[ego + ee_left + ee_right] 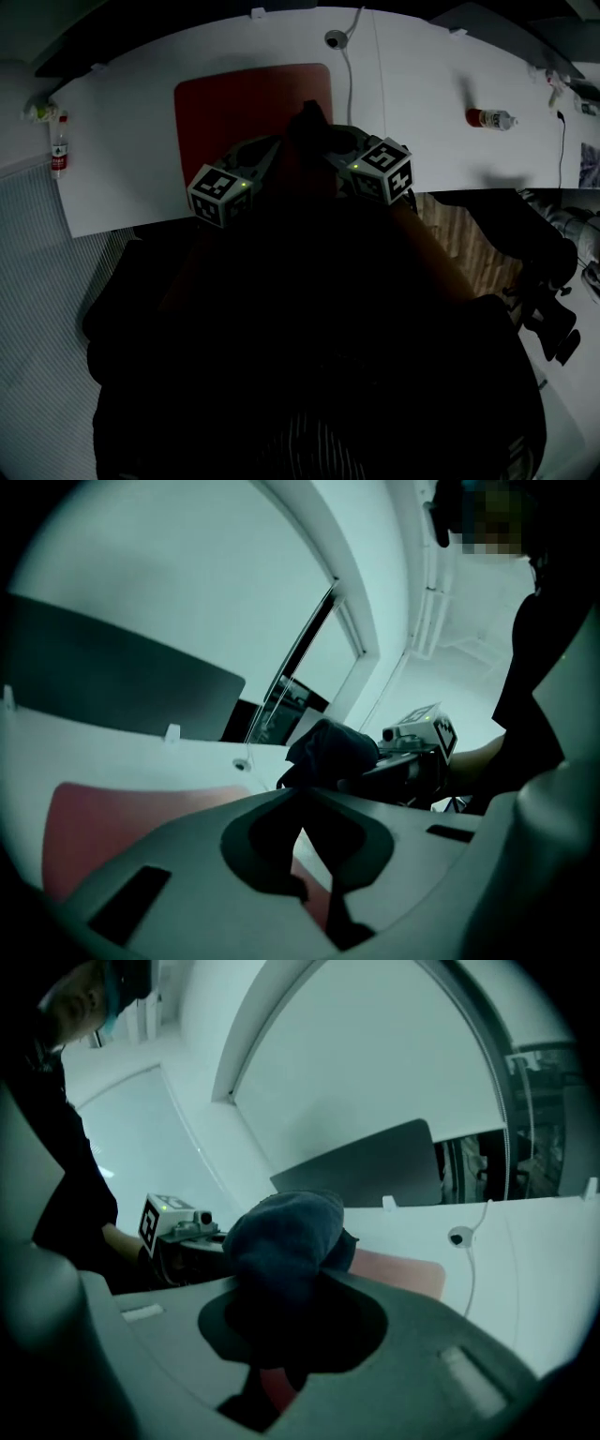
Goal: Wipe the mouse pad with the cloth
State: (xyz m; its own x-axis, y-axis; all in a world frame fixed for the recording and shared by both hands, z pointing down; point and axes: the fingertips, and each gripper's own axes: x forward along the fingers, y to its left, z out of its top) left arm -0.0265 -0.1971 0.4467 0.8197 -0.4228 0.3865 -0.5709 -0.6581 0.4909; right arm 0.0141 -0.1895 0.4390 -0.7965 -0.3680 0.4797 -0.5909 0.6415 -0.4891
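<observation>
Step in hand: pre-wipe, by the look of it. The cloth (281, 1227) is off the tabletop (422, 84), bunched into a dark lump btw the two grippers, not yet on the mouse pad (234, 103).

Jaws: right gripper (336, 142) is clamped on the bulk of the cloth, w/ the wad filling the gap & bulging past the tips. The left gripper (281, 145) looks closed on a thin tail of the same cloth, a dark strip running down thru its jaws, w/ the lump just beyond its tips. The two sets of jaws meet nearly tip to tip.

Pad: red, flat on the tabletop, below & ahead of both sets of jaws. Its near edge runs under the tips.

Next move, as I judge it: lower the wad till it touches the pad, pref. spread it a bit (one gripper lets go or pulls sideways), then stroke across. A wad this tight gives small contact, so more passes are needed. Pad may slide if pushed hard, so a free gripper could pin a corner.

Around:
- cable (349, 80) & small round puck (335, 39), beyond the jaws on the right-jaw side, close to the pad's edge. Strokes that way could snag the cable.
- bottle (487, 118), lying far off on the right-jaw side, no obstacle.
- second bottle (59, 150), far off on the left-jaw side, at the tabletop's edge.
- dark panel (375, 1166), upright behind the tabletop, well past the pad.
</observation>
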